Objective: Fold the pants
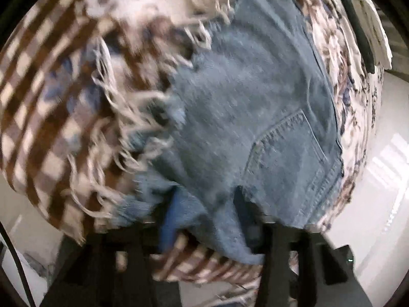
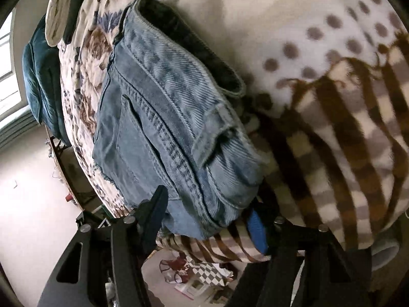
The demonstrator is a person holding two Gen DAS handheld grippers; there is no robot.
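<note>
- The denim cut-off shorts point(image 2: 163, 117) lie on a bed, partly on a brown checked blanket point(image 2: 345, 158) and partly on a floral quilt point(image 2: 84, 58), with a dotted cream blanket point(image 2: 294, 25) beyond the waistband.
- The left tool point(image 1: 204, 232) seems to be pinching the frayed hem region, with denim bunched between its fingers; motion blur keeps this from being certain.
- The right tool point(image 2: 207, 209) stands spread, its fingers either side of the waistband corner, not closed on it.
- Judgement: the step in hand looks like carrying one half over the other.
- To do it well, close the right tool on both layers at the waistband before lifting.
- Keep both tools level so the back pocket point(image 1: 288, 158) side lands flat.
- The loose fringe point(image 1: 107, 138) may snag, so pull away from the checked blanket.
</note>
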